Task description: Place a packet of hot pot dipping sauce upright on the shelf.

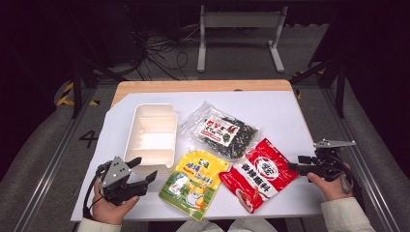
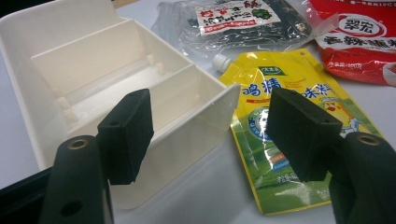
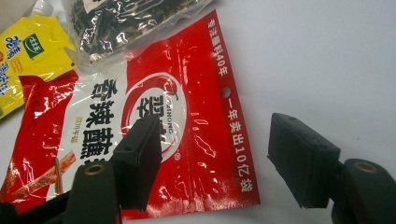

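A white divided container (image 1: 152,133) (image 2: 93,70) lies on the left of the white sheet. A yellow spouted pouch (image 1: 193,181) (image 2: 289,93) sits in front of it to the right, beside a red snack packet (image 1: 258,171) (image 3: 154,116). Behind them is a clear bag of dark dried food (image 1: 225,130) (image 2: 243,21). My left gripper (image 1: 145,167) (image 2: 212,126) is open, its jaws astride the container's near right corner without touching it. My right gripper (image 1: 295,163) (image 3: 217,154) is open just over the red packet's right edge, with one jaw above the packet and the other above bare sheet.
The white sheet (image 1: 280,111) covers a wooden table (image 1: 193,86), whose far edge shows behind it. Beyond the table are a grey floor, cables and a white frame stand (image 1: 239,34). Bare sheet lies to the right of the red packet and behind the bags.
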Motion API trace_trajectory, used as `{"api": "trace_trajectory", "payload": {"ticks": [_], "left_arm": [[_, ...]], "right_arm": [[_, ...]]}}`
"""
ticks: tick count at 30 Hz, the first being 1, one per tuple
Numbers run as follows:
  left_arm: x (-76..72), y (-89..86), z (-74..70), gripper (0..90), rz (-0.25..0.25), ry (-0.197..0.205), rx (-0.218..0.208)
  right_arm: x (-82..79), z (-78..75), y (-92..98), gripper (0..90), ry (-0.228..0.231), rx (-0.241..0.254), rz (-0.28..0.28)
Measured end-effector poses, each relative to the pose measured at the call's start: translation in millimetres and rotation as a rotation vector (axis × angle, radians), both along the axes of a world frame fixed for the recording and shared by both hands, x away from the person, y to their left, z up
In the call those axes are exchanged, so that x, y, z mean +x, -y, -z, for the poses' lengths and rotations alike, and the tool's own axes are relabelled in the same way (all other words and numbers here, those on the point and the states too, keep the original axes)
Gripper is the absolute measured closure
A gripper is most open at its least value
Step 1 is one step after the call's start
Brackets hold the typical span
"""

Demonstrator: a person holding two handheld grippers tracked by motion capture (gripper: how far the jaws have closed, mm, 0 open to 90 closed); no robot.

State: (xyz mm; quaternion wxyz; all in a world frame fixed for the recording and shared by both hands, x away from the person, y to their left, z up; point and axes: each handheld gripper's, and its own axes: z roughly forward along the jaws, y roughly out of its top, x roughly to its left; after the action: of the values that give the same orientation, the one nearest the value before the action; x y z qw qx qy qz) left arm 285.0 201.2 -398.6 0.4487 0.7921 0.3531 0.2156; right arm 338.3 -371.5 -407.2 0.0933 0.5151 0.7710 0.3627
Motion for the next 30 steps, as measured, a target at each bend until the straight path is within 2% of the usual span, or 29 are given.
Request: {"api": "trace_trajectory", "payload": {"ticks": [4,14,23,26,30], "left_arm": [[0.2,-0.1,0.2,32.3,-0.002,0.003,0.001],[0.4,-0.7,0.4,32.3,-0.009,0.003,0.001],[1.4,0.7,1.3,32.0,-0.012,0.003,0.012],[2.0,1.9,2.0,31.4,-0.011,-0.002,0.023],[2.9,3.5,2.7,31.0,-0.007,-0.003,0.032]], "right_arm": [[2.0,5.9,-0.5,34.8,-0.030,0.003,-0.002],[6.0,17.9,1.7,33.3,-0.063,0.001,0.007],[5.9,21.4,-2.5,33.4,-0.087,0.046,-0.034],[5.3,20.3,-2.5,37.0,-0.091,0.064,-0.040],[2.4,13.7,-4.4,41.3,-0.083,0.122,-0.071]]}}
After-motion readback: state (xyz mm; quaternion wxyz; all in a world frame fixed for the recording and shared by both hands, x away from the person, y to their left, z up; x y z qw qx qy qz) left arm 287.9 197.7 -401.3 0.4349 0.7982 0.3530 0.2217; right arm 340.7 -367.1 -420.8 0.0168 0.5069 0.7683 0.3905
